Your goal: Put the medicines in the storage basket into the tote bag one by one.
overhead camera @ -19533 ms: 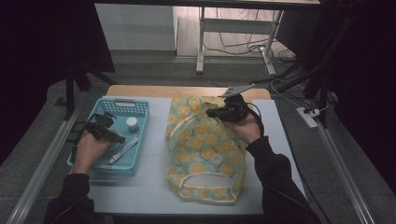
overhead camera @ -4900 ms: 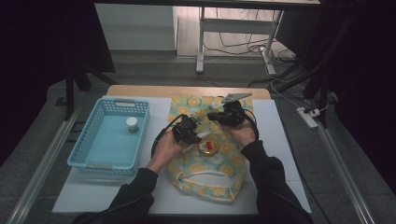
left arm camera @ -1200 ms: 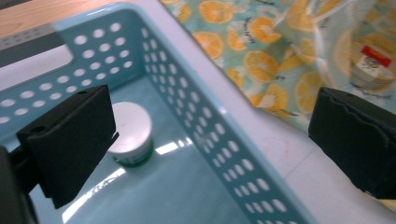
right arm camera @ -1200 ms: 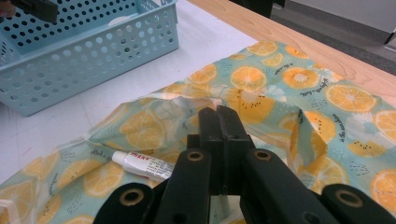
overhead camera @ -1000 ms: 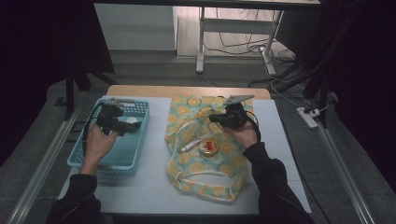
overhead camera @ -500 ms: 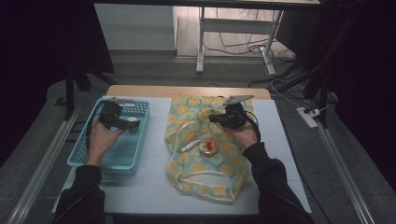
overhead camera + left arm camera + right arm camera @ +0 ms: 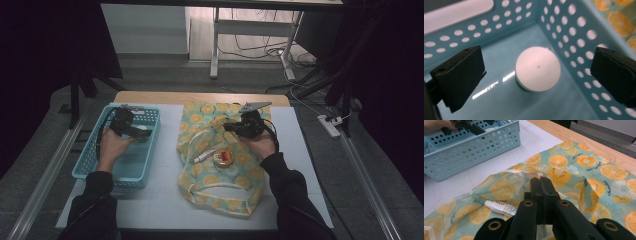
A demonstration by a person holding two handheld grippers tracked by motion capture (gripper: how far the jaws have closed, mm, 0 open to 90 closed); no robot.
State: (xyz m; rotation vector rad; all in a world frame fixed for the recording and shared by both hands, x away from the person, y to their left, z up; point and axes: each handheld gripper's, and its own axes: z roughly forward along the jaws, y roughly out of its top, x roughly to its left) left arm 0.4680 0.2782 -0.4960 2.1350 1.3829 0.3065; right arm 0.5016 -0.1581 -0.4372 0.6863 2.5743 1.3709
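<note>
A small jar with a white lid (image 7: pixel 537 68) stands on the floor of the light blue basket (image 7: pixel 95 160), near its far right corner. My left gripper (image 7: pixel 537 75) hovers just over the jar (image 7: pixel 143 133), open, one jaw on each side of the lid. My right gripper (image 7: pixel 541 182) is shut on the upper edge of the orange-print bag (image 7: pixel 220 195) and holds its mouth up. A white tube (image 7: pixel 206 154) and a round red-and-yellow tin (image 7: pixel 223 159) lie in the bag's opening. The tube (image 7: pixel 501 207) shows just left of my right jaws.
The basket (image 7: pixel 474 142) sits left of the bag on a white mat (image 7: pixel 165 200) over a wooden table (image 7: pixel 200 97). The basket's perforated walls (image 7: pixel 579 37) stand close around the jar. A strip of mat separates basket and bag.
Several seconds ago my left gripper was at the bag; it went back to the basket. Over the last second it crept toward the jar. My right gripper has stayed put.
</note>
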